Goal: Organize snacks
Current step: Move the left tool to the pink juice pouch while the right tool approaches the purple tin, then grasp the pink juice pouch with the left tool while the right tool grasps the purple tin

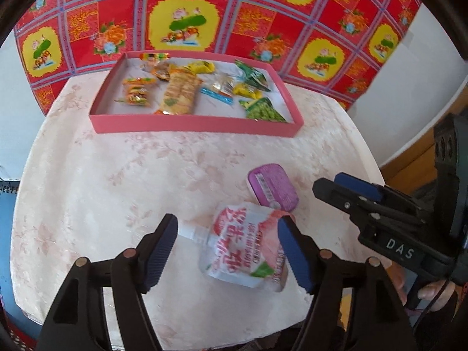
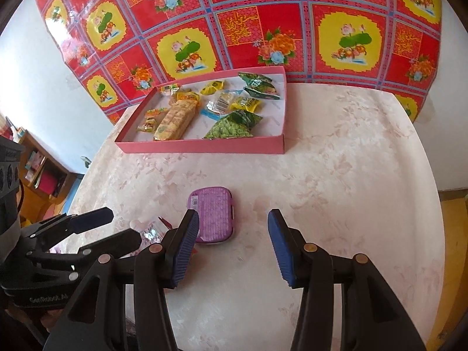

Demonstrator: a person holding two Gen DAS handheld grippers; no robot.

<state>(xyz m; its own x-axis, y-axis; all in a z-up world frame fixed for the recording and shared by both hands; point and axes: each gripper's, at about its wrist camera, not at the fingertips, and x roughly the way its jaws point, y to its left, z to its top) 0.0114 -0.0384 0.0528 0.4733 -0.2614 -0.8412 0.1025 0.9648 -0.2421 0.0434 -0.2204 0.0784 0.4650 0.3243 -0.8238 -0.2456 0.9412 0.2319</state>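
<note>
- On the pale flowered surface (image 1: 117, 161), a white and pink drink pouch (image 1: 245, 248) lay flat, its spout pointing left, with the left tool (image 1: 228, 251) open around it; neither pad seemed to press on it.
- Just beyond the pouch sat a small purple tin (image 2: 212, 213), apparently touching or overlapping the pouch's far edge.
- Over the tin hung the right tool (image 2: 232, 245), its pads parted and nothing between them; the tin lay ahead of its left pad (image 2: 184, 251), off centre.
- At the far side of the surface stood a pink tray (image 1: 193, 124) already holding wrapped biscuits, green packets and sweets.
- Risk: the pouch looked soft and slippery, so a closing grip could squeeze it sideways or catch only the spout, letting it sag and drop.
- Risk: with pouch and tin so close, lifting one might drag or flip the other.
- Risk: the two tools were working near each other and could knock together.
- Risk: the tin was low and smooth, and an off-centre pinch could make it skid across the surface.
</note>
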